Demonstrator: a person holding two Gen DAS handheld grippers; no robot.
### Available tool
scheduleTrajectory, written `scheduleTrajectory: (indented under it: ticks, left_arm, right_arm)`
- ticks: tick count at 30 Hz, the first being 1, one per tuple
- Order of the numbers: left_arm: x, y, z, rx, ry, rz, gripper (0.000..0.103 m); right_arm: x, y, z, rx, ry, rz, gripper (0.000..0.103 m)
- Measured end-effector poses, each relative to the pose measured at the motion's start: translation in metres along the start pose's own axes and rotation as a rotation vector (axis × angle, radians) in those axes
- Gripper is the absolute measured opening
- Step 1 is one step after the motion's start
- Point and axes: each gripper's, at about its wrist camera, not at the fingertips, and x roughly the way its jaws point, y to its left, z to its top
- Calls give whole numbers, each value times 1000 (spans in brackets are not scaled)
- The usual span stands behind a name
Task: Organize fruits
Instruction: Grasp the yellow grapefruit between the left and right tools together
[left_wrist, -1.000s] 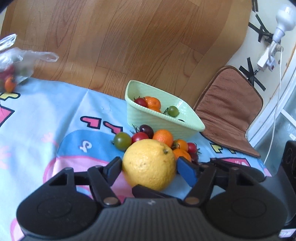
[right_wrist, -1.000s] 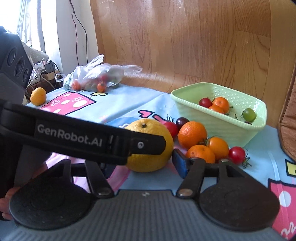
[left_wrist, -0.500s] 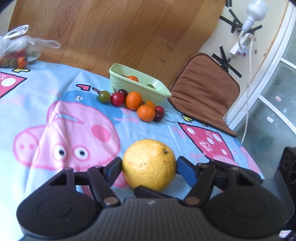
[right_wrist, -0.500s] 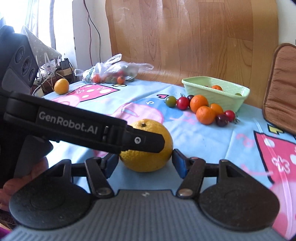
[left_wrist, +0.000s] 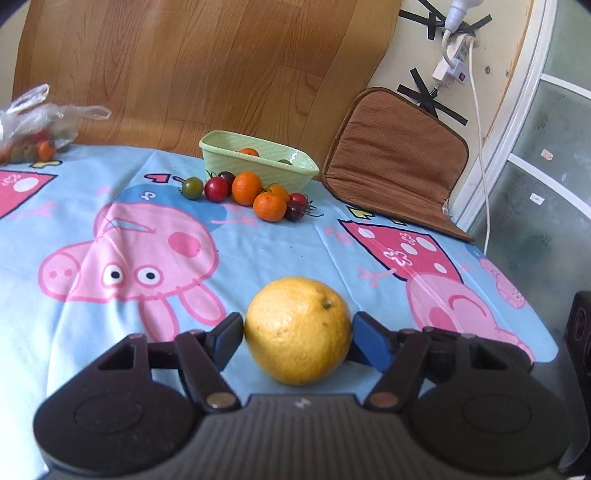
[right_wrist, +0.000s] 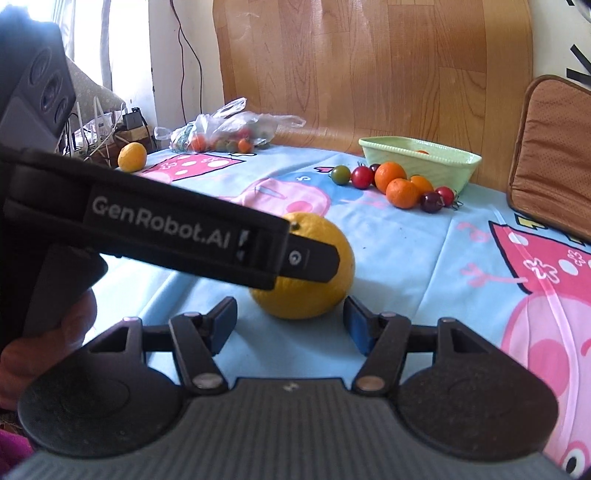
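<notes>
While left hand-held gripper (left_wrist: 298, 334) clamps yellow citrus (left_wrist: 297, 329), right (right_wrist: 290, 324) gapes, empty.

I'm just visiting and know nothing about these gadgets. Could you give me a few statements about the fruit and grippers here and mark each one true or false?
1. The left gripper holds the big yellow fruit. True.
2. The green basket is empty. False: it holds some fruit.
3. The right gripper grips a tomato. False: its jaws are open with nothing between them.
4. Small oranges and tomatoes lie on the cloth beside the basket. True.
5. A plastic bag holds more fruit. True.
</notes>
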Motion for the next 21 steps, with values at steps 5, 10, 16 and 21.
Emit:
scheduleTrajectory:
  ticks: [5, 10, 16, 21]
  left_arm:
    - [-12, -5, 1, 39, -42, 59, 66]
    - [-19, -4, 0, 55, -59, 88, 67]
    - [-20, -2, -2, 57, -55, 93, 69]
    - [-18, 1, -7, 62, -42, 63, 73]
  right_arm:
    - [-2, -1, -3, 21, -3, -12, 66]
    - [-6, 3, -6, 18, -12, -26, 67]
    - [-8, 1, -7, 40, -14, -20, 67]
    - [-10, 1, -6, 54, -15, -17, 67]
